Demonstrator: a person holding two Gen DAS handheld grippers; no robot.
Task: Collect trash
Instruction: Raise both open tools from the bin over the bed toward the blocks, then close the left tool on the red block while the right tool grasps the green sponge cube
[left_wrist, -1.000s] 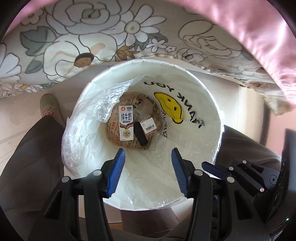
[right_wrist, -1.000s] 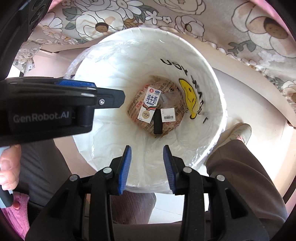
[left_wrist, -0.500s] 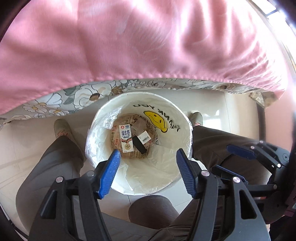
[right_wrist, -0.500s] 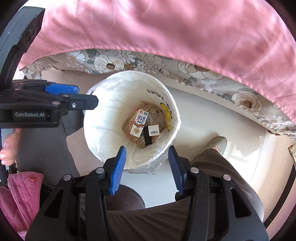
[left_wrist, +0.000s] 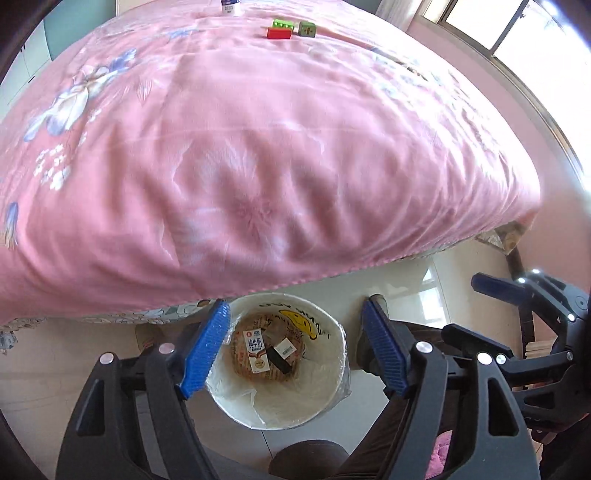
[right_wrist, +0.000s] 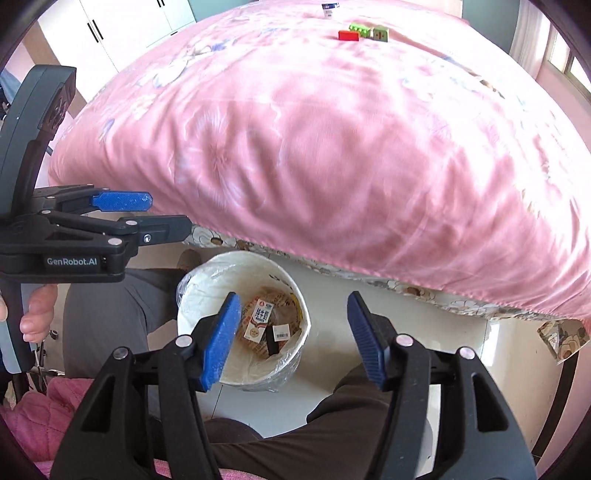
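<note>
Pink bed (left_wrist: 258, 147) fills both my views; only the right shows cupboards (right_wrist: 122, 22) at 11 o'clock. Left gripper (left_wrist: 295, 354) and right gripper (right_wrist: 291, 332) released above the bin (left_wrist: 332, 387), toys (left_wrist: 280, 32) tiny.

Left wrist view: high, facing down-forward over bin (left_wrist: 280, 373) and bed (left_wrist: 258, 147). Right wrist view: likewise, from the right; both share bin (right_wrist: 243, 321) and bed (right_wrist: 351, 147).

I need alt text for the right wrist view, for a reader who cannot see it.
The open, empty right claw hangs above a white bin on the floor beside a pink-covered bed. A milk carton and other trash lie in the bin. At far left is the left claw; small blocks sit far back on the bed.
</note>
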